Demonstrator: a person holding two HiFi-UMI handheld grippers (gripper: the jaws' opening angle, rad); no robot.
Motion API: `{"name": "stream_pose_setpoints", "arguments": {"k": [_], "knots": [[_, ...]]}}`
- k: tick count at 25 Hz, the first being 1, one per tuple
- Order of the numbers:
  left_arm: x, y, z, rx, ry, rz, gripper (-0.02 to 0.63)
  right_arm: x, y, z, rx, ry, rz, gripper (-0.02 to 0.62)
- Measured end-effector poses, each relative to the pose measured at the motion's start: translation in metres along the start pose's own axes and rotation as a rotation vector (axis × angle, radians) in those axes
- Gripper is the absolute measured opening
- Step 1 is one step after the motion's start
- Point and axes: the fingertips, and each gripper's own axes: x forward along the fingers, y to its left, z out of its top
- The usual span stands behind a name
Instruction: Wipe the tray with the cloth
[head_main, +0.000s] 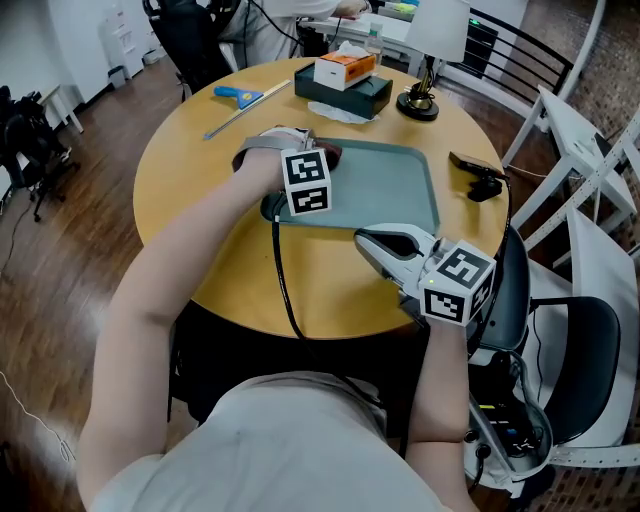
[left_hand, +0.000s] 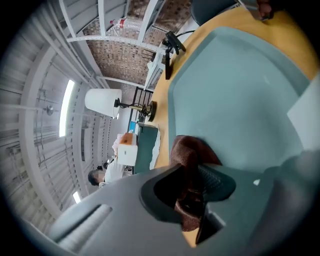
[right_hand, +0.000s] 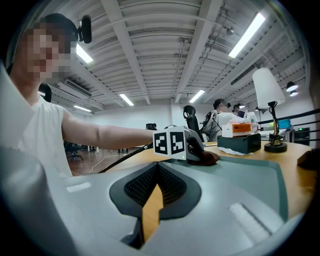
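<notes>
Clamps brown cloth (left_hand: 187, 155) between clenched jaws of left gripper (left_hand: 192, 175), bunched end pressed down at far left corner of green tray (head_main: 400, 190), apparently ready for wiping strokes. Rests right gripper (right_hand: 157, 167), jaws closed on nothing, by tray's near right corner on round table (head_main: 200, 200), probably steadying it.

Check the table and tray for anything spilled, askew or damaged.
Nothing stands out. The tray lies flat on the table, with no spill or damage visible. The left claw grips the brown cloth at the tray's far left corner.
</notes>
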Motion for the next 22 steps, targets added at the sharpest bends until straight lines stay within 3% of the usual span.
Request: {"name": "stream_pose_setpoints", "arguments": {"k": [9, 22], "knots": [[-0.060, -0.026, 0.028, -0.018, -0.079, -0.083, 0.091, 0.001, 0.000, -0.001, 0.002, 0.002, 0.001, 0.002], [-0.111, -0.056, 0.060, 0.078, -0.165, -0.184, 0.091, -0.024, -0.014, -0.004, 0.008, -0.004, -0.049, 0.002]]}}
